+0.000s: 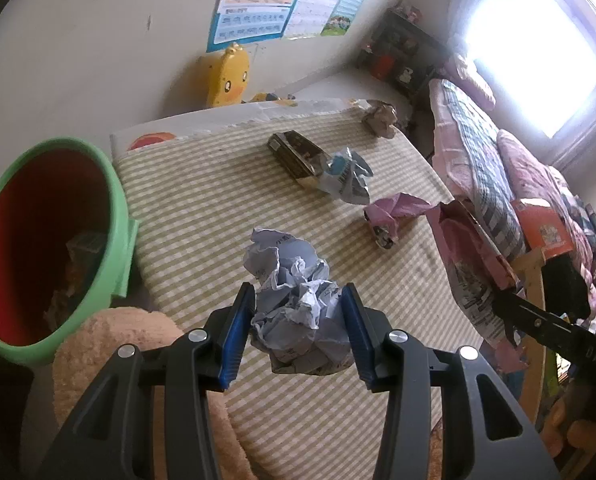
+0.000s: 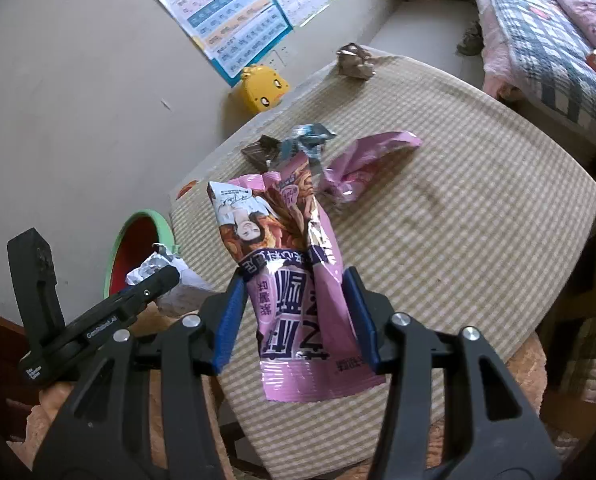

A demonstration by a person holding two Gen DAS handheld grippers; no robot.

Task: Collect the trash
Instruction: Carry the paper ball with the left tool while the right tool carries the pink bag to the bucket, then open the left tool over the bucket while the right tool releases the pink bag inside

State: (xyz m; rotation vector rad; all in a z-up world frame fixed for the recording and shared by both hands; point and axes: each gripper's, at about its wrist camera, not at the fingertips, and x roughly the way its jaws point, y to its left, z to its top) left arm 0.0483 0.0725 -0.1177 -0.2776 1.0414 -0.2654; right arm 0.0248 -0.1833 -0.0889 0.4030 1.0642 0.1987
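Left gripper (image 1: 298, 330), black with blue pads: clamped on a crumpled ball of white printed paper (image 1: 294, 300), held clear above the near edge of the table. Right gripper (image 2: 296, 318), same make: clamped on a flattened pink foil snack bag with a printed portrait (image 2: 286, 264), pads pressing its lower half, bag standing upward over the table's near side. Fuzzy beige cushion (image 1: 110, 344): directly below both grippers, against the table's near edge. Table with green-and-cream checked cloth (image 1: 218, 200): near half bare, as is a broad bare strip on its right side in the right wrist view; remaining litter sits mid to far. Green plastic bin with red interior (image 1: 114, 200): standing off the table's left edge, just beside it, mouth open; inside, some pale scraps and a box-like piece, too dim to identify. Crumpled pink wrapper (image 1: 394, 212): mid-table, toward the right edge. Crushed blue-and-white wrapper (image 1: 348, 178): mid-table, touching a dark flat rectangular packet (image 1: 294, 152). Brown-grey crumpled wad (image 1: 380, 118): at the far corner, on the very edge. Yellow duck-shaped toy (image 1: 228, 78): beyond the far edge, against the wall. Bed with pink and plaid bedding (image 1: 490, 152): well to the right.
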